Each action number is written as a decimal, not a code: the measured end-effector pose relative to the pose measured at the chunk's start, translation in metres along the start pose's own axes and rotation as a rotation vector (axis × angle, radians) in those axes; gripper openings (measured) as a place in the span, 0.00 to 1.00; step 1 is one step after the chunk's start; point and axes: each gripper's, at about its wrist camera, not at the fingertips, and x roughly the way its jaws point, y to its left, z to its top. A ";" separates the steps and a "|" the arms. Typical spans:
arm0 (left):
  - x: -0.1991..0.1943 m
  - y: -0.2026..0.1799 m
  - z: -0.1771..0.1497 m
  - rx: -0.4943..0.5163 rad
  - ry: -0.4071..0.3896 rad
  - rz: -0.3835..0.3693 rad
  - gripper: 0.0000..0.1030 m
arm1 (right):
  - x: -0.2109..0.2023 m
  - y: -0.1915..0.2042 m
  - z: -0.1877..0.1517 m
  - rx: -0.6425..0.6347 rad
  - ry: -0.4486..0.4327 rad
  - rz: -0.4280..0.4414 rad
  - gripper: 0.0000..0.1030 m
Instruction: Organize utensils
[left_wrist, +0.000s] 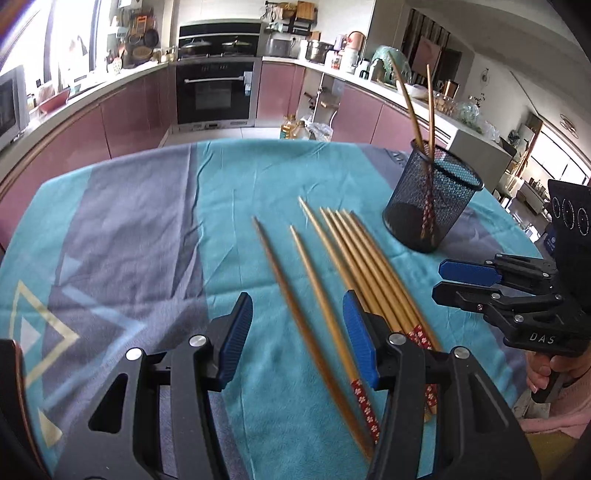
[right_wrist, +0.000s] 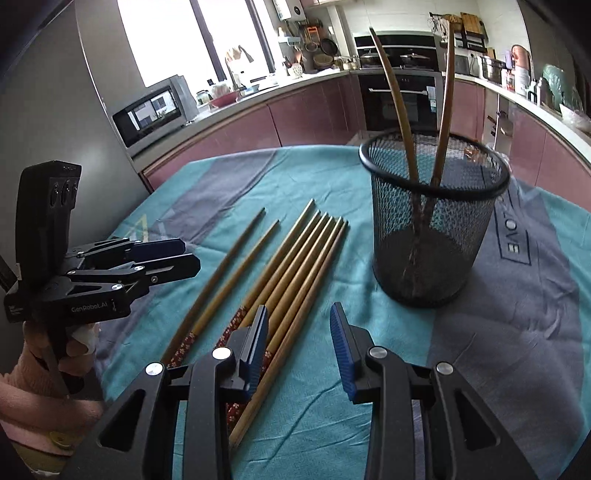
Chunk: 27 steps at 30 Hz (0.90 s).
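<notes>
Fingers (left_wrist: 240, 332) of both grippers parted, empty, chopsticks (left_wrist: 354, 251) lying lengthwise, tips pointing away.

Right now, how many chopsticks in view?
9: two upright in the mesh cup, two lying apart, five bundled beside them on the cloth. Gripper hides their ends; more possible.

Seven bamboo chopsticks (left_wrist: 354, 258) with red flowered handle ends lie flat on the teal cloth, tips pointing away: five packed side by side, two more lying apart beside them. Near them stands an upright black mesh cup (right_wrist: 432, 225) holding two more chopsticks (right_wrist: 417, 110), which lean apart, tips up.
</notes>
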 end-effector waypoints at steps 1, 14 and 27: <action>0.004 0.000 -0.003 -0.005 0.009 0.003 0.48 | 0.003 0.000 -0.001 0.004 0.007 -0.006 0.32; 0.015 -0.006 -0.013 -0.013 0.051 0.011 0.41 | 0.013 -0.001 -0.007 0.018 0.029 -0.048 0.27; 0.025 -0.009 -0.011 0.000 0.075 0.029 0.36 | 0.024 0.007 -0.005 0.002 0.051 -0.066 0.25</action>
